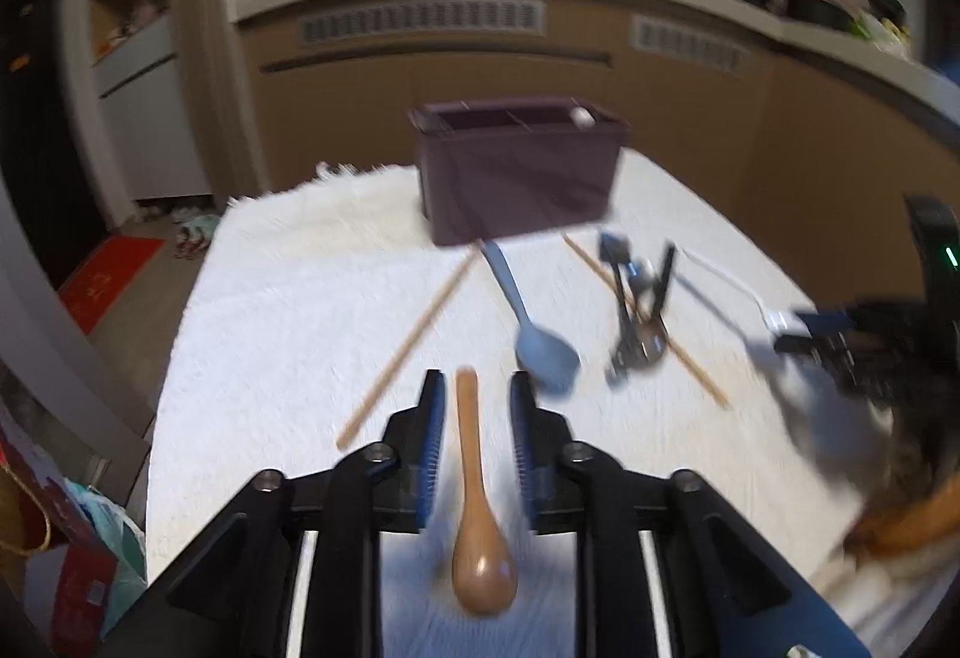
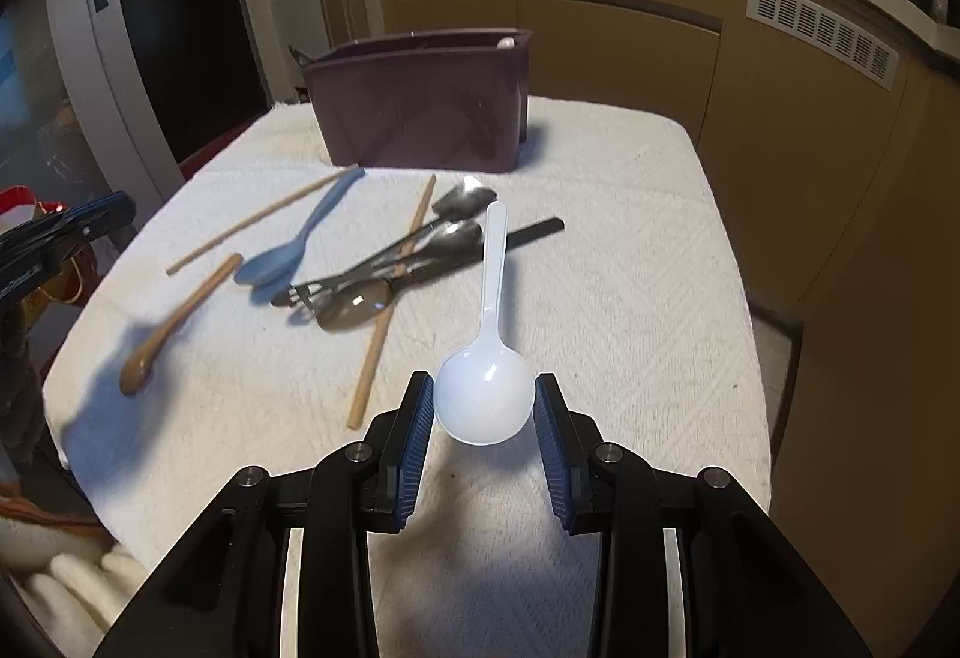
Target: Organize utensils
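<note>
Spoons lie lengthwise between both parted tools: wooden spoon [image 1: 476,484] inside the left tool [image 1: 477,388], white plastic spoon [image 2: 487,358] inside the right tool [image 2: 483,388], pads gripping neither, handles aimed at the purple utensil bin [image 2: 420,109]

Cloth, plastic, wood and metal on the table

The white towel [image 2: 600,298] covering the table is rough, woven cloth with a matt zigzag weave. The dark purple box [image 2: 420,112] looks like smooth plastic with a dull sheen. The white spoon [image 2: 486,394] is glossy, smooth plastic; the blue spoon [image 2: 288,250] is matt plastic. The brown spoon [image 1: 480,538] looks like wood with a satin polish, and the chopsticks [image 2: 384,310] are pale, matt wood. The metal spoons [image 2: 444,238] shine like polished steel. Both grippers' pads [image 2: 420,436] are ribbed blue rubber on black matt plastic.
</note>
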Tool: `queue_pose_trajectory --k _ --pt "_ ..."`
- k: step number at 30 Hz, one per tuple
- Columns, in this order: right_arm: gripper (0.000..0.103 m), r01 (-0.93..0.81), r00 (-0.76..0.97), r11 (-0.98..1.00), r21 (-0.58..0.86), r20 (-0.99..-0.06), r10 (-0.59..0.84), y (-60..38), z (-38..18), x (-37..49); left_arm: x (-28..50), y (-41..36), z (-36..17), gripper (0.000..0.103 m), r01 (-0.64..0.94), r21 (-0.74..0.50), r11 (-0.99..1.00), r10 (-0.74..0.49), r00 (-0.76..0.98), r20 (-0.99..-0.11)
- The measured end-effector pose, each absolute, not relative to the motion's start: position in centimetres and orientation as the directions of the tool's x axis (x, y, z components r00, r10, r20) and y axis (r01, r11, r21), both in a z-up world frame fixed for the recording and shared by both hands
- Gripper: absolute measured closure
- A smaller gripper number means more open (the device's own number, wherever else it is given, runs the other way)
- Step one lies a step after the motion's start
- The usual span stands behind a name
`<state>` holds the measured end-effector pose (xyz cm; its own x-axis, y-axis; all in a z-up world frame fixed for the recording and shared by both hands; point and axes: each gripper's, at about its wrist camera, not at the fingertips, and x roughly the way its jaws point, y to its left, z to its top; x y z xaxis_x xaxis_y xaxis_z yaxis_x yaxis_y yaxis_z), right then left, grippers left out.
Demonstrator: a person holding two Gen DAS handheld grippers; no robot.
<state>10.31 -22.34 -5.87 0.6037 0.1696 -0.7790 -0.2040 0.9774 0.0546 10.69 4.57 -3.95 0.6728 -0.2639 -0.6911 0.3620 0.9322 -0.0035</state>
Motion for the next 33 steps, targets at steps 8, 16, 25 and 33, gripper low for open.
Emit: queue_pose_trajectory --k 8,16,25,33 --pt "0.068 -0.202 0.577 0.978 0.052 -0.800 0.162 -21.3 -7.6 11.4 12.9 1.2 -6.1 0.026 0.274 -0.146 0.951 -0.300 0.692 -0.656" --pt "0.068 -0.187 0.587 0.980 0.072 -0.791 0.170 -21.9 -7.8 10.8 17.2 -2.3 -9.7 0.038 0.185 -0.070 0.980 -0.173 0.635 -0.753" --pt "0.068 -0.191 0.569 0.977 0.096 -0.800 0.190 -22.2 -8.8 11.0 18.6 -2.1 -10.6 0.072 0.164 -0.071 0.984 -0.157 0.606 -0.779" --pt "0.067 -0.187 0.574 0.978 0.092 -0.797 0.185 -22.1 -8.7 10.8 14.2 0.4 -4.8 0.073 0.174 -0.023 0.984 -0.149 0.758 -0.634"
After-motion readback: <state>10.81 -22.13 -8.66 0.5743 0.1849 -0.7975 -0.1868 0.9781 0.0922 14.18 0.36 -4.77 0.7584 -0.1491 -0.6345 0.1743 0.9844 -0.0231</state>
